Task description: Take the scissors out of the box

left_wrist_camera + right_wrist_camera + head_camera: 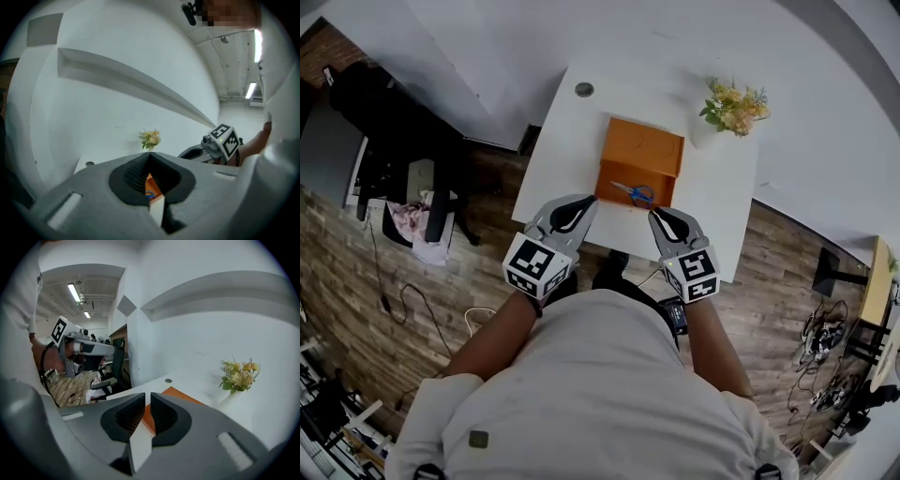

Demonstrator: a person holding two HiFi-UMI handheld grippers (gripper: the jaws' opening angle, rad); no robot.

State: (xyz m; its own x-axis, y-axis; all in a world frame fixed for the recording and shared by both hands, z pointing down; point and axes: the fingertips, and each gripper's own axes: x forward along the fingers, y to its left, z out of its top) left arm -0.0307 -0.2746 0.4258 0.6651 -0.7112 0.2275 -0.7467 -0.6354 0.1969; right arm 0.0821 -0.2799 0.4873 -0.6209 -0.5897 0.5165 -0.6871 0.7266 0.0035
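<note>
Two handheld claws hover at the near edge of a white table (pixel 562 131), with the blue-handled scissors (pixel 635 193) lying just ahead of and between their tips, inside the near end of an open orange box (pixel 639 148). The left gripper (pixel 581 202) has its jaws pressed together on nothing, while the right gripper (pixel 661 216) holds its jaws a narrow slit apart, also empty. A vase of flowers (pixel 733 105) stands beyond the right claw, past the box.

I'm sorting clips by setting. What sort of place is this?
Probably an office or lab workroom: an office chair, loose cables on the wood floor, and ceiling strip lights.
</note>
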